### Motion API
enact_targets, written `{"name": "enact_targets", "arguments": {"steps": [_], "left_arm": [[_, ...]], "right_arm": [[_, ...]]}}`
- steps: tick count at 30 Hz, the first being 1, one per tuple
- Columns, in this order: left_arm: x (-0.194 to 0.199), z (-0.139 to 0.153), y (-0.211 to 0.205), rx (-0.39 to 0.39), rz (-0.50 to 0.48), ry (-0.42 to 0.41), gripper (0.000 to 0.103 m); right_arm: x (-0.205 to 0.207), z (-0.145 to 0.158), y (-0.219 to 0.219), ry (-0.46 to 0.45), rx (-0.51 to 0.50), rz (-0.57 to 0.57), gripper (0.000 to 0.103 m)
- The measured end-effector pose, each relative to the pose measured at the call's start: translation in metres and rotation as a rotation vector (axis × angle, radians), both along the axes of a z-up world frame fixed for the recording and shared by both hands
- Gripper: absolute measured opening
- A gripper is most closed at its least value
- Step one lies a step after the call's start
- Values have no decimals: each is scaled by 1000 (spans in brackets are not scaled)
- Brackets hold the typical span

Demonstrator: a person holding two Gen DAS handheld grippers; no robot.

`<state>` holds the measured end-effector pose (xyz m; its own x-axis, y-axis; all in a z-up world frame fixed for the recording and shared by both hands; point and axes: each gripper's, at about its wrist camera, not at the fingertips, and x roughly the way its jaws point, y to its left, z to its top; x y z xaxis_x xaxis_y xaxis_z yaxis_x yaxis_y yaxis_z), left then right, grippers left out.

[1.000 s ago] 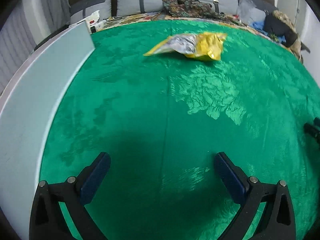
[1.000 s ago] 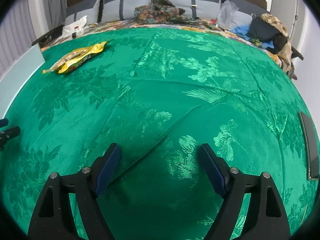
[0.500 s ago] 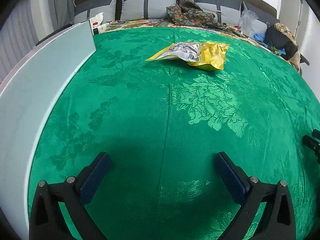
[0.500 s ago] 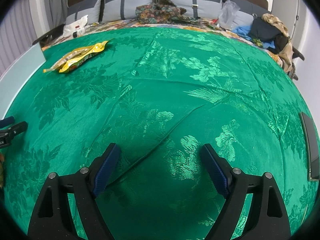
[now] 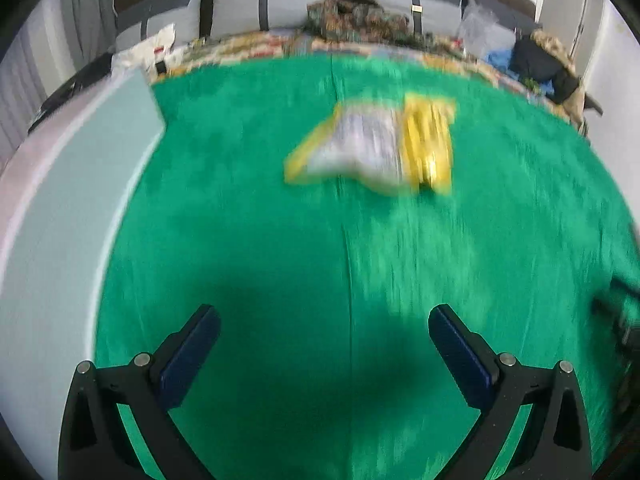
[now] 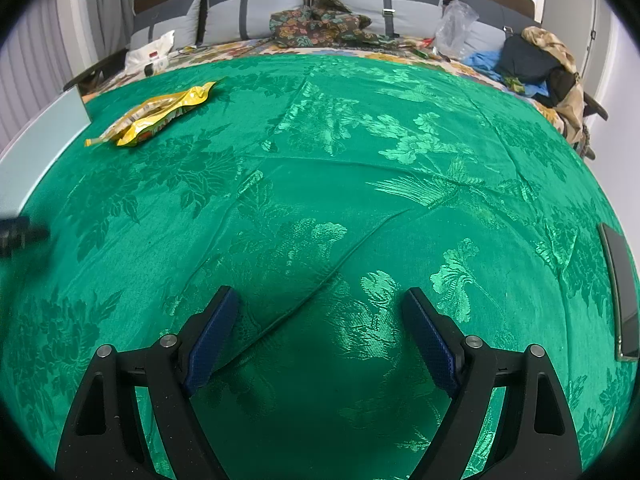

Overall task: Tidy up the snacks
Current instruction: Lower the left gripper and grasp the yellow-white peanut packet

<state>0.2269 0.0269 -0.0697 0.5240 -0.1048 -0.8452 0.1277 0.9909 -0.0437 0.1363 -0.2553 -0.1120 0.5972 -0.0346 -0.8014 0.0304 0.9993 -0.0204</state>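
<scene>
A yellow and silver snack bag point(image 5: 376, 144) lies flat on the green cloth, blurred, ahead of my left gripper point(image 5: 324, 316), which is open and empty well short of it. The same bag point(image 6: 156, 114) shows far left in the right wrist view. My right gripper point(image 6: 320, 296) is open and empty over bare cloth. The left gripper's tip point(image 6: 16, 232) shows blurred at the left edge of the right wrist view, and the right gripper's tip point(image 5: 616, 312) at the right edge of the left wrist view.
A pale grey board point(image 5: 60, 208) runs along the cloth's left edge. A dark phone-like slab point(image 6: 620, 288) lies at the right edge. Pillows, a white packet point(image 6: 150, 54), a patterned cloth point(image 6: 320, 20) and bags point(image 6: 528, 56) crowd the far side.
My left gripper has moved forward towards the snack bag, which now looks larger and nearer and is motion-blurred. The right gripper has barely moved.
</scene>
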Motion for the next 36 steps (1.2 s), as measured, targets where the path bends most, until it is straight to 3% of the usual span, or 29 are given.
{"name": "enact_targets", "arguments": {"steps": [4, 8, 12, 16, 19, 23, 30, 33, 36], "left_arm": [[74, 16, -13, -55, -90, 64, 103], [136, 8, -38, 23, -138, 112, 103], [173, -7, -44, -5, -102, 164, 103], [185, -26, -45, -14, -85, 225, 103], [187, -31, -44, -38, -81, 217, 101], [181, -25, -44, -32, -54, 145, 64], [144, -20, -52, -88, -45, 126, 60], [106, -18, -48, -142, 14, 120, 60], [56, -16, -36, -138, 109, 117, 60]], "right_arm": [[0, 0, 0, 0, 0, 0, 87], [0, 0, 0, 0, 0, 0, 87], [0, 0, 0, 0, 0, 0, 87], [0, 0, 0, 0, 0, 0, 87], [0, 0, 0, 0, 1, 0, 87], [0, 0, 0, 0, 1, 1, 87], [0, 0, -1, 0, 2, 1, 87], [0, 0, -1, 0, 2, 1, 87], [0, 0, -1, 0, 2, 1, 87]]}}
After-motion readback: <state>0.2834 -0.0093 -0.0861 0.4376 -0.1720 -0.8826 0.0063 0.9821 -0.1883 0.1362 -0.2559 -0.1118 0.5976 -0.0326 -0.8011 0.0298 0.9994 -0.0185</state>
